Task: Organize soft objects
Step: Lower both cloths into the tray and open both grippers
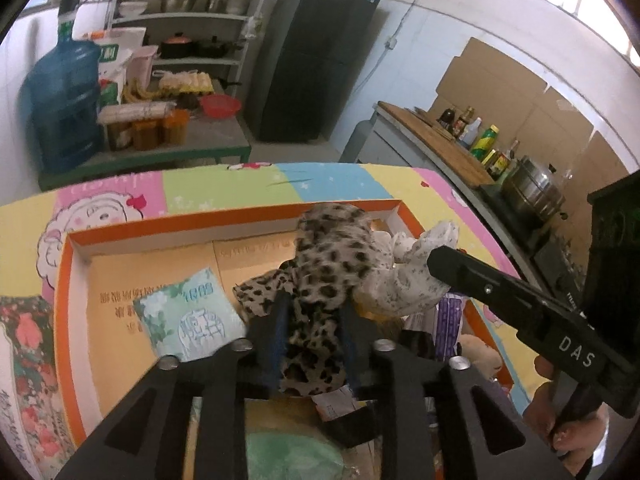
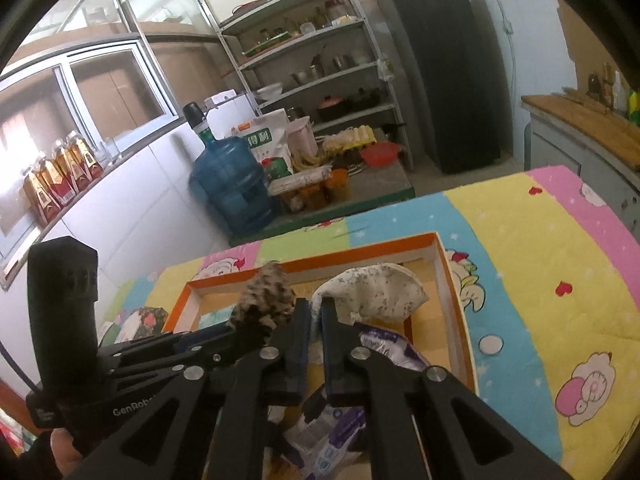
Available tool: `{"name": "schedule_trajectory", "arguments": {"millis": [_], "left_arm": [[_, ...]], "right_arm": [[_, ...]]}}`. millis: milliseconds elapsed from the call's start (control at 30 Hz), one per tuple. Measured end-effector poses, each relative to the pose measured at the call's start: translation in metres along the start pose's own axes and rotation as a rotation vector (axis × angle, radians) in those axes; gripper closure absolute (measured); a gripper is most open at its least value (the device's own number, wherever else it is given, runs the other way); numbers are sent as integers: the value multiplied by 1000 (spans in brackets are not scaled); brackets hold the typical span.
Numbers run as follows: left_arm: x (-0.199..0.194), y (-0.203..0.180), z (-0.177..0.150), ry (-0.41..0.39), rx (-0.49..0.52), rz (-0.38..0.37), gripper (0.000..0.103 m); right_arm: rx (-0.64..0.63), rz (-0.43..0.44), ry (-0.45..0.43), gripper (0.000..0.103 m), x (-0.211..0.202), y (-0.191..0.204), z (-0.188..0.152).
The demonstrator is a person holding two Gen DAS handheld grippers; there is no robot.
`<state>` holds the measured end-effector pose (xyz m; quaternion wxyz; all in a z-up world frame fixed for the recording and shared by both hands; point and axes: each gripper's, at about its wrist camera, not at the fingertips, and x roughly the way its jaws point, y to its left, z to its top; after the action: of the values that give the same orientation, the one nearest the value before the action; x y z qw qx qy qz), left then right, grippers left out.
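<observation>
Left gripper (image 1: 314, 312) has the leopard-print cloth (image 1: 332, 248) between its blue pads, jaws part open around it, and whether they press it looks unclear. Right gripper (image 2: 316, 312) is pinched tight on the white speckled cloth (image 2: 380, 290). Both cloths hang over the orange-rimmed box (image 2: 456, 280) on the colourful cartoon sheet (image 2: 540, 264).

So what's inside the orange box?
Inside the orange box lie a green tissue packet and a purple packet. The leopard cloth and white cloth hide the rest.
</observation>
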<state>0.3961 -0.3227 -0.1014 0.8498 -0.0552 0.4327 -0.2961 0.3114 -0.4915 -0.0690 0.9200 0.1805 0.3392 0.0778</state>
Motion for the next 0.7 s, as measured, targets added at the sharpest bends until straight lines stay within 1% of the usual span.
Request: {"name": "schedule_trajectory", "arguments": {"millis": [33,67,100,167,200,233,467,700], "left_arm": [[-1,1,-1,-3,-4,0,60],[-1,1,-2,-7,-4,1,50],[-3,1,-3,-11,-2,4,46],[-6,0,-4,-21,4,8,41],[-8,-1,-5,-26,7,11,40],[-10,-3,-6,-31,10,14,39],[-27,-7,-13,-64,36,23,39],[-56,-16,-23,-118,55,24,39]], "right_arm": [[2,-3,3,93,0,0,-1],[5,-8,3,86,-1,0,-2],[8,-13,3,81,-2,0,-3],[15,-15,3,57,-4,0,-4],[18,-15,1,53,-5,0,-5],[20,-15,0,52,-7,0,-6],[21,-19,-21,52,-21,4,-15],[-3,-29,-65,52,-42,18,-21]]}}
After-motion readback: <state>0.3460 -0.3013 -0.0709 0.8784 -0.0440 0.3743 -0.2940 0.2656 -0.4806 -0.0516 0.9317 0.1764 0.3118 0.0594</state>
